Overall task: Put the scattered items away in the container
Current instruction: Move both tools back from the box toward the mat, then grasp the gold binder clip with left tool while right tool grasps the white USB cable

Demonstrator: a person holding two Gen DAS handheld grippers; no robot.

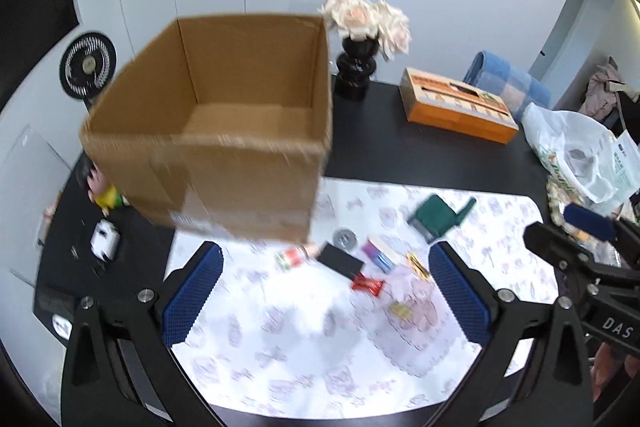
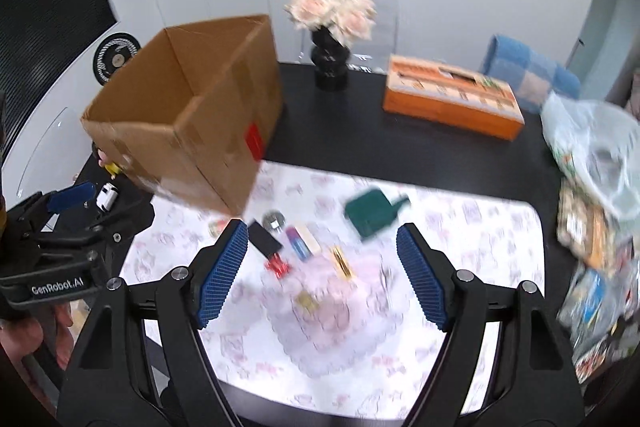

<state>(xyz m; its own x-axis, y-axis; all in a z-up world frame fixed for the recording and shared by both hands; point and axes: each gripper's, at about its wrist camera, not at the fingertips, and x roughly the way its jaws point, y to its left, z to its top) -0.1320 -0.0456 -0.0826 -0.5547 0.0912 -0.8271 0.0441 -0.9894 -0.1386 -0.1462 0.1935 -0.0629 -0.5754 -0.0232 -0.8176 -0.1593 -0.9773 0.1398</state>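
While both views blur, the brown cardboard box (image 1: 224, 123) stands open-topped at the far left of the patterned mat (image 1: 280, 347) (one red label on its side). Small items, too smeared to count, lie near it. "DAS" marks the right gripper (image 2: 320, 271); "GenRobot.AI" the left gripper (image 1: 324, 291). Both gape wide, empty.

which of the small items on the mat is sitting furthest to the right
The dark green item. It lies apart on the patterned mat, right of the cluster.
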